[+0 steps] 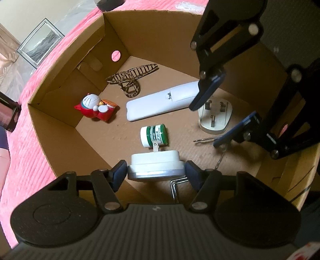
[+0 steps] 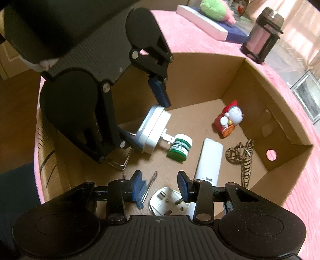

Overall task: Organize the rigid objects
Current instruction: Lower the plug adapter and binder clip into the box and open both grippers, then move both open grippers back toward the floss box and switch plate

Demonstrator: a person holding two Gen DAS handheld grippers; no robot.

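Observation:
An open cardboard box (image 1: pixel 58 140) (image 2: pixel 260 96) holds the objects. My left gripper (image 1: pixel 156 171) (image 2: pixel 147 120) is shut on a white and silver travel adapter (image 1: pixel 156 164) (image 2: pixel 154 130), held low inside the box with its pin pointing at a green lip salve jar (image 1: pixel 154 136) (image 2: pixel 180 150). My right gripper (image 2: pixel 161 186) (image 1: pixel 222 112) hangs open just above a white three-pin plug (image 2: pixel 170 202) (image 1: pixel 216 118) lying pins up. A white remote (image 1: pixel 160 102) (image 2: pixel 208 162), a red cartoon cat figure (image 1: pixel 96 108) (image 2: pixel 230 122) and a striped hair clip (image 1: pixel 130 80) (image 2: pixel 242 160) lie on the box floor.
A thin metal bit (image 1: pixel 208 139) (image 2: pixel 150 184) and a hex key (image 1: pixel 176 188) (image 2: pixel 120 162) lie near the plug. The box sits on a pink bedspread (image 1: pixel 24 160). A black-framed lantern (image 2: pixel 262 34) and a green plush (image 2: pixel 212 10) stand beyond it.

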